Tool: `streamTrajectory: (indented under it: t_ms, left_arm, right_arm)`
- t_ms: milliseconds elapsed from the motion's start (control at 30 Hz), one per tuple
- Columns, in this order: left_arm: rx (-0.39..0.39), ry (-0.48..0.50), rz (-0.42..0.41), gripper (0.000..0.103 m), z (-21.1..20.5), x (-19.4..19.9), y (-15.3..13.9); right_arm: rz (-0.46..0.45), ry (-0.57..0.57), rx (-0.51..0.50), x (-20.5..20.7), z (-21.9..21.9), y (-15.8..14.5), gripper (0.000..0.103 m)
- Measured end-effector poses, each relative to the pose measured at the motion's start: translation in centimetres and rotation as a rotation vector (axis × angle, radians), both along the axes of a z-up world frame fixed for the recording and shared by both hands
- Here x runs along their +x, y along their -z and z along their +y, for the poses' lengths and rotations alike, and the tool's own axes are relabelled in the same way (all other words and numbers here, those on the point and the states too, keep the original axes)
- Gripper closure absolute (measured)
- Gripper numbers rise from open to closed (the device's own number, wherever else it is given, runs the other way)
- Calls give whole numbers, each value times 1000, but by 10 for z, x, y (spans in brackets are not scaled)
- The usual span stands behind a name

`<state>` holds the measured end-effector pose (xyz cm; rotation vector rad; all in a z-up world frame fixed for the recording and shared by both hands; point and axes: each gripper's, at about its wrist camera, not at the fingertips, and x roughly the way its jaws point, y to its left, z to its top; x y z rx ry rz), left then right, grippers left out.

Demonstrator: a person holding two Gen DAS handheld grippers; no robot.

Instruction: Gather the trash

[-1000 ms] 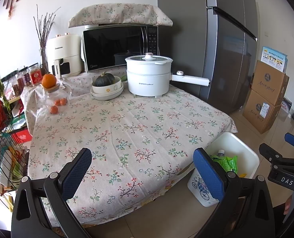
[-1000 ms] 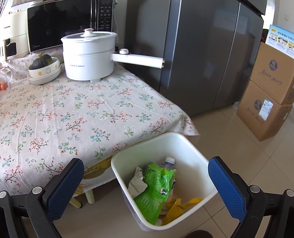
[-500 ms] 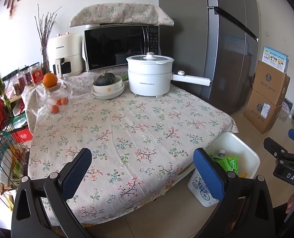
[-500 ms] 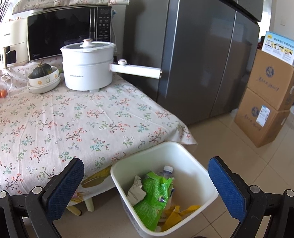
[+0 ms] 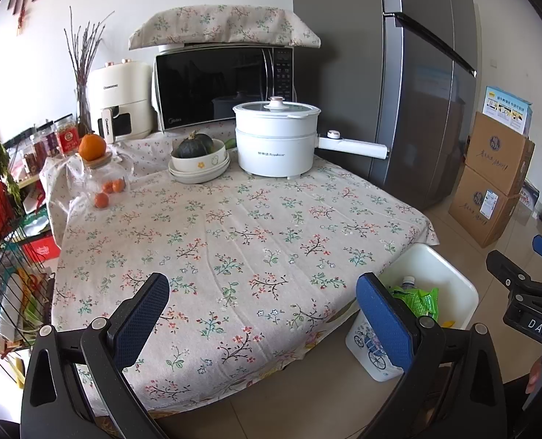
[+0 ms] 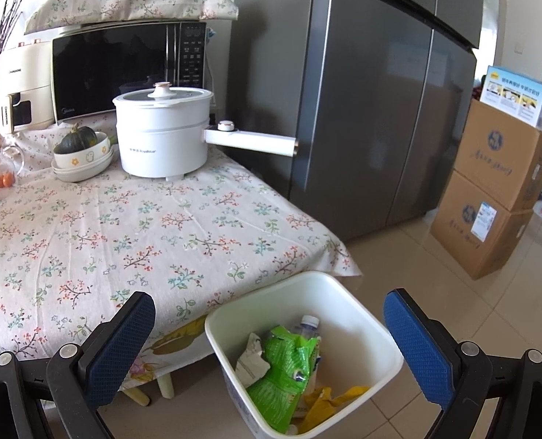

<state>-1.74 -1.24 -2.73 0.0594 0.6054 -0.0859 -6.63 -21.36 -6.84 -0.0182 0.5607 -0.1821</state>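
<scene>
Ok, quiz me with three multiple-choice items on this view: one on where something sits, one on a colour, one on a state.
1. Where is the trash bin?
A. on the table
B. on the floor by the table corner
C. on the cardboard boxes

2. What colour is the crumpled bag in the bin?
A. green
B. red
C. black

3. How are the right tongs?
A. shut on a bottle
B. shut on nothing
C. open, holding nothing

Answers: 1 B, the bin stands on tiles beside the tablecloth edge. 2 A, the bag is bright green. 3 C, the blue pads sit far apart over the bin.
</scene>
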Motion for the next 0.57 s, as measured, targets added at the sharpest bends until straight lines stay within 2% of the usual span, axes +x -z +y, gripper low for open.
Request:
streamTrajectory:
  t_ms: [300,467,567]
  left_arm:
    - [-26,-6,39,0,3,4,4]
    - [-29,-2,33,0,4,1,0]
    - [-28,12,60,0,10,6,-3]
  right_arm:
    - [-1,1,-4,-1,0,0,0]
    - [-19,6,-2,-3,0,-3,0]
    - [-25,9,-2,-3,1,-3,0]
